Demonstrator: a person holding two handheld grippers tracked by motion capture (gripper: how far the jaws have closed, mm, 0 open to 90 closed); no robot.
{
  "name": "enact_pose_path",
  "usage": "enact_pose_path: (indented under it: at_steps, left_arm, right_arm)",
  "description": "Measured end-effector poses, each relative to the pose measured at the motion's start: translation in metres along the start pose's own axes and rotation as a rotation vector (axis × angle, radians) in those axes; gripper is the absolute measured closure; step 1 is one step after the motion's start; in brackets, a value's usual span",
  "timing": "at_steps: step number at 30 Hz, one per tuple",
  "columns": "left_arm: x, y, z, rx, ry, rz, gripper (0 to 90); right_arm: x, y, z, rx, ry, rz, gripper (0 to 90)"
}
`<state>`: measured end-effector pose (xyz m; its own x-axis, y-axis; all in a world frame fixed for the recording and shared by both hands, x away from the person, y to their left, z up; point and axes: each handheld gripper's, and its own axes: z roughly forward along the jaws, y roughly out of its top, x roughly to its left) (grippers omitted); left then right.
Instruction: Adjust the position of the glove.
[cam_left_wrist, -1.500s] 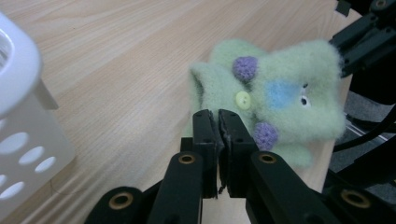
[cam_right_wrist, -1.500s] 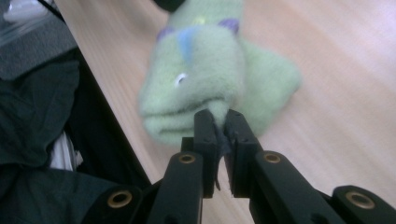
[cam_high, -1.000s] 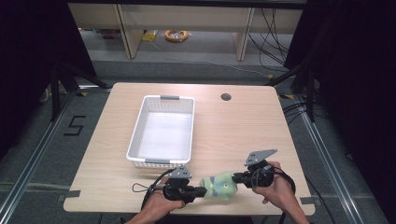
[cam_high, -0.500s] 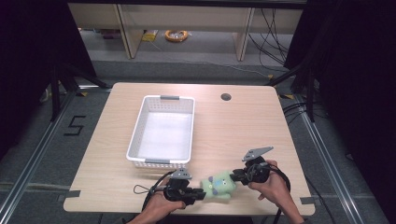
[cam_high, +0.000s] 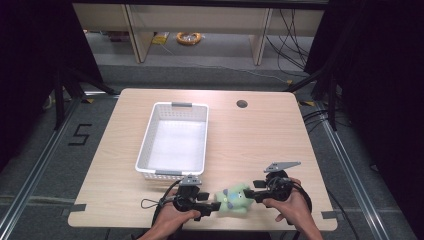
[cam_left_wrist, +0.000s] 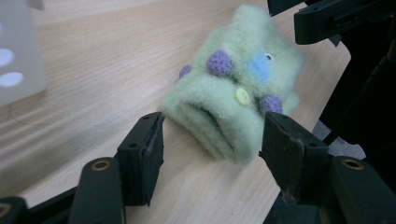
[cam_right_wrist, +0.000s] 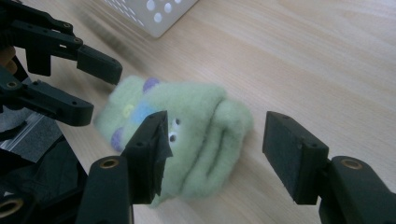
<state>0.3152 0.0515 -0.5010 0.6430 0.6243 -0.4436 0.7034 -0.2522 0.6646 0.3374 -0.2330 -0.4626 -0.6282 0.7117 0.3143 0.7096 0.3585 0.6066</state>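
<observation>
With the folded green felt toy (cam_high: 234, 198) resting on the worktop (cam_high: 260, 140) near edge, left claw (cam_high: 214, 208) and right claw (cam_high: 253, 195) have just been opening, both apart, release underway; next, withdraw both clear.

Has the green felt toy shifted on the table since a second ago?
No. The green felt toy lies at the same spot below the white basket, near the table's front edge; both grippers' jaws have just been opening around it.
</observation>
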Motion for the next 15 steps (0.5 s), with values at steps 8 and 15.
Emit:
enact_pose_path:
  at_steps: [8, 15]
  left_arm:
    - [0.003, -0.001, 0.01, 0.012, 0.016, -0.009, 40.4]
    - [0.004, 0.001, 0.018, 0.018, 0.006, -0.008, 44.0]
  right_arm:
    - [-0.01, -0.005, 0.02, 0.057, -0.016, 0.009, 45.2]
    - [-0.018, -0.008, 0.025, 0.076, 0.023, 0.048, 46.3]
